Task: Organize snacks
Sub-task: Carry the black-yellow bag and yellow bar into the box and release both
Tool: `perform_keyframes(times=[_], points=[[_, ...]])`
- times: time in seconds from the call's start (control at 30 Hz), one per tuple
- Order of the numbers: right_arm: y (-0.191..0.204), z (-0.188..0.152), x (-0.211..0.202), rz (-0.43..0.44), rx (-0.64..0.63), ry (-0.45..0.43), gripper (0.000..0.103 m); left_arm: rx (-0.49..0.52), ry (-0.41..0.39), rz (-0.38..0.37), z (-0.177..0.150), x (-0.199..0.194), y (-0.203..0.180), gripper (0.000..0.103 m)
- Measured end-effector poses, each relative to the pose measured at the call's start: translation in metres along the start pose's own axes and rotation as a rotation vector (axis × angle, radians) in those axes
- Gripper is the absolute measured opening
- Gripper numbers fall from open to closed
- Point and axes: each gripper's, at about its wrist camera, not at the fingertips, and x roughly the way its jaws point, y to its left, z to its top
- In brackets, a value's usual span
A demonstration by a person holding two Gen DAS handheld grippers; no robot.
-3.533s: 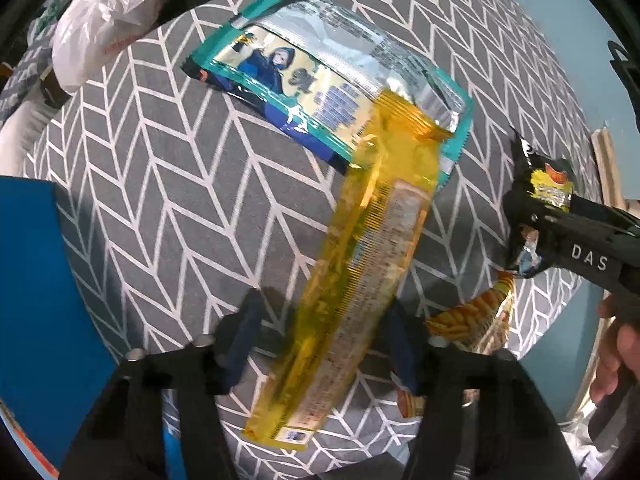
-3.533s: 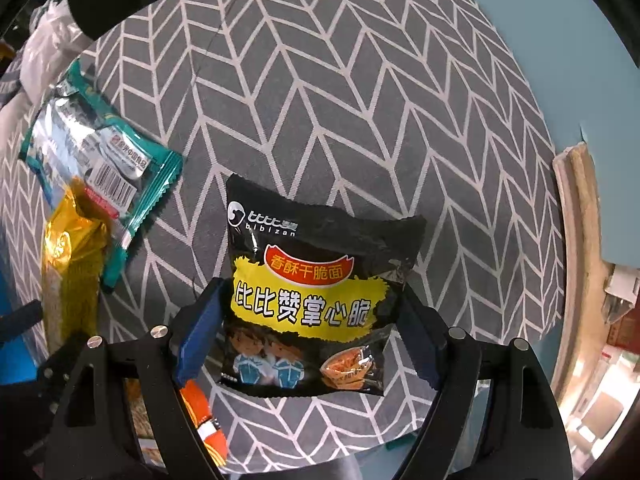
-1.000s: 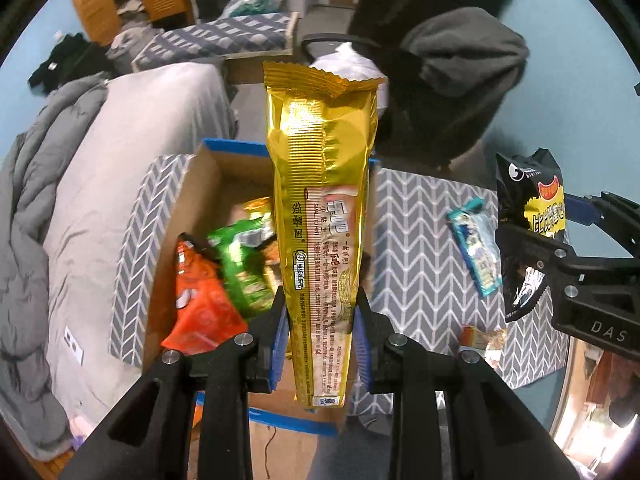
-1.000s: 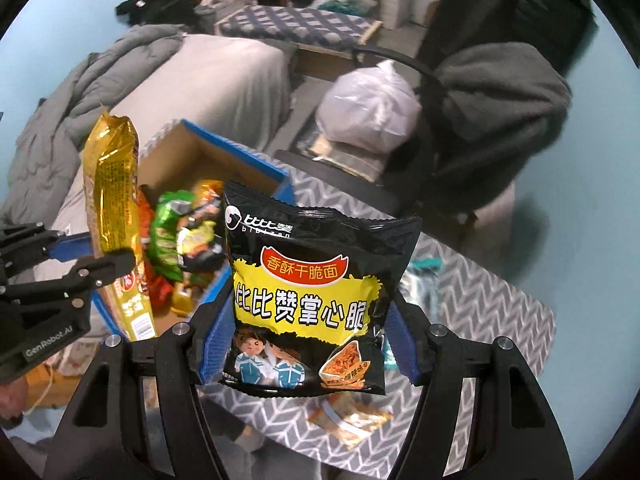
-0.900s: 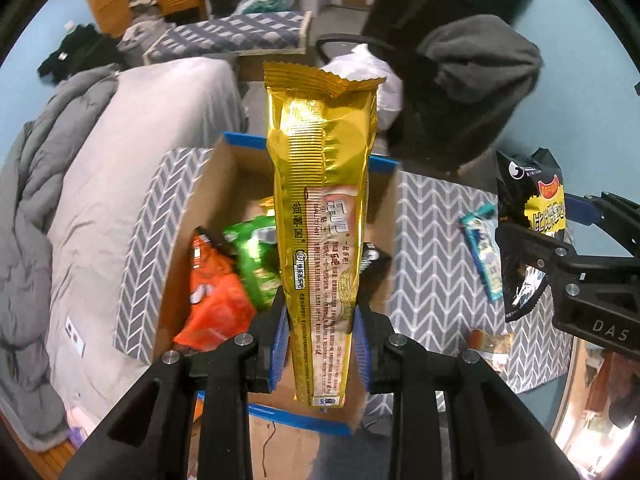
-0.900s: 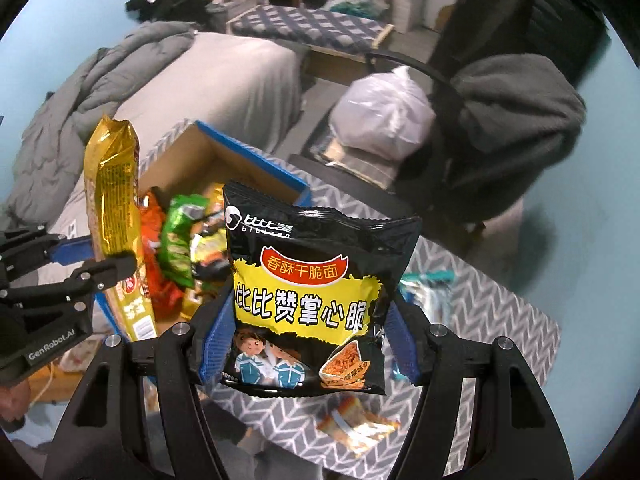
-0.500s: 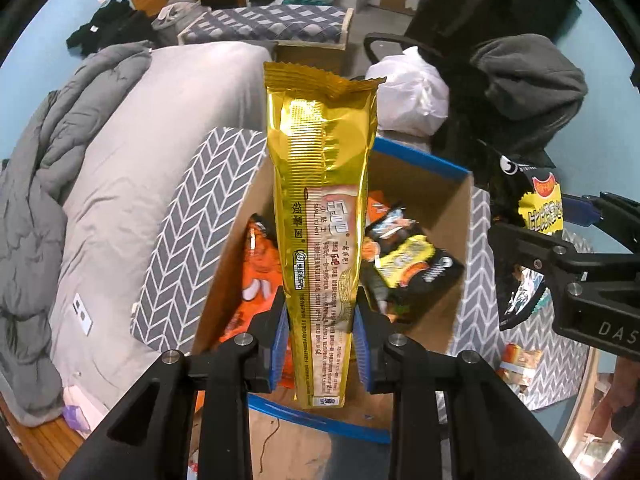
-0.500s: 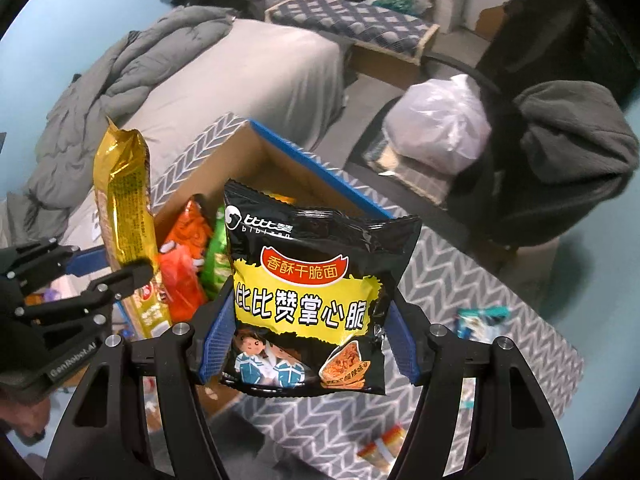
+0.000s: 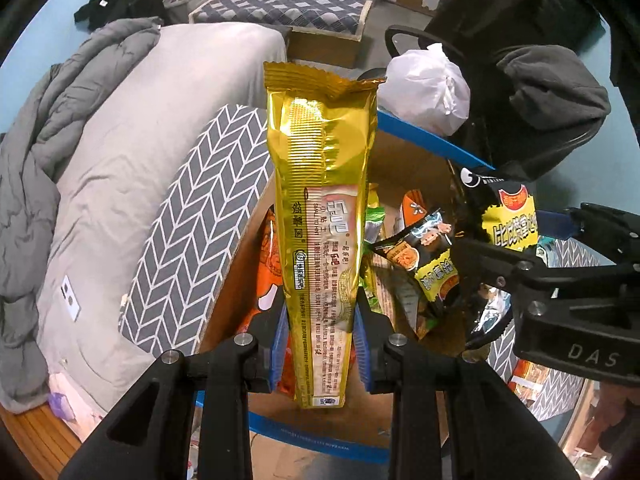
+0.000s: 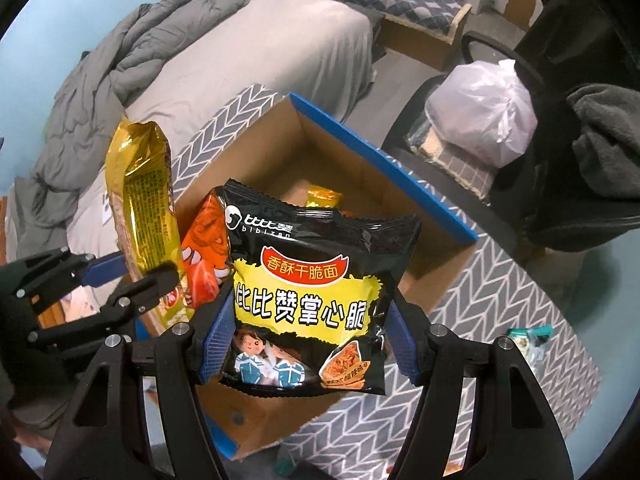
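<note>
the left gripper [image 9: 320,344] is clamped on the lower part of a long gold packet [image 9: 324,216], blue pads pressing both of its narrow sides. the packet stands upright along the fingers, its crimped top edge farthest from the camera. the right gripper [image 10: 308,348] is clamped on a black noodle bag [image 10: 312,304] — one pad on each side edge, the printed face toward the camera.

both grippers hang over an open cardboard box [image 10: 352,168] with blue-edged flaps. in the right wrist view the gold packet [image 10: 144,204] and the left gripper [image 10: 132,276] sit at the left, above the box's left wall; the black bag covers the middle of the opening. in the left wrist view the right gripper [image 9: 516,252] enters from the right, the black bag [image 9: 504,212] seen edge-on in it.

inside the box:
- an orange bag [image 10: 204,248] against the left wall
- a green packet [image 9: 374,224], mostly hidden behind the gold packet
- a black-and-yellow bag [image 9: 424,260] lying tilted
- a yellow packet [image 10: 324,198] near the far wall

the box rests on a table with a grey chevron cloth [image 10: 516,300]. a teal packet [image 10: 528,338] lies on the cloth, well apart from the box. beyond the table — a bed [image 9: 132,120] with a grey duvet, and a white plastic bag [image 10: 484,112] on a chair.
</note>
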Motion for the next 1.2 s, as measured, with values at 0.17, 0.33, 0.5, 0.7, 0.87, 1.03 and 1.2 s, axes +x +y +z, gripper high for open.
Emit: perform_keyframes(times=[0.17, 0.33, 0.5, 0.7, 0.87, 1.03, 1.2], points=[[0.001, 0.003, 0.008, -0.005, 0.004, 0.023, 0.069, 0.004, -0.035, -0.006, 0.002, -0.005, 0.001, 0.040], [0.001, 0.004, 0.009, -0.030, 0.014, 0.025, 0.074, 0.007, -0.052, 0.008, 0.005, -0.011, 0.002, 0.049], [-0.001, 0.006, 0.000, -0.050, 0.020, 0.001, 0.078, 0.000, -0.061, 0.010, 0.005, -0.017, 0.003, 0.051], [-0.002, 0.005, -0.017, -0.094, -0.006, -0.035, 0.078, 0.001, -0.081, 0.015, 0.005, -0.029, 0.000, 0.055], [-0.006, 0.001, -0.031, -0.114, -0.016, -0.056, 0.079, 0.007, -0.094, 0.008, 0.005, -0.039, -0.007, 0.061], [-0.014, -0.002, -0.041, -0.113, -0.005, -0.082, 0.079, 0.018, -0.096, -0.010, 0.004, -0.045, -0.016, 0.061], [-0.027, -0.008, -0.051, -0.124, 0.010, -0.094, 0.080, 0.042, -0.093, -0.022, 0.003, -0.050, -0.029, 0.061]])
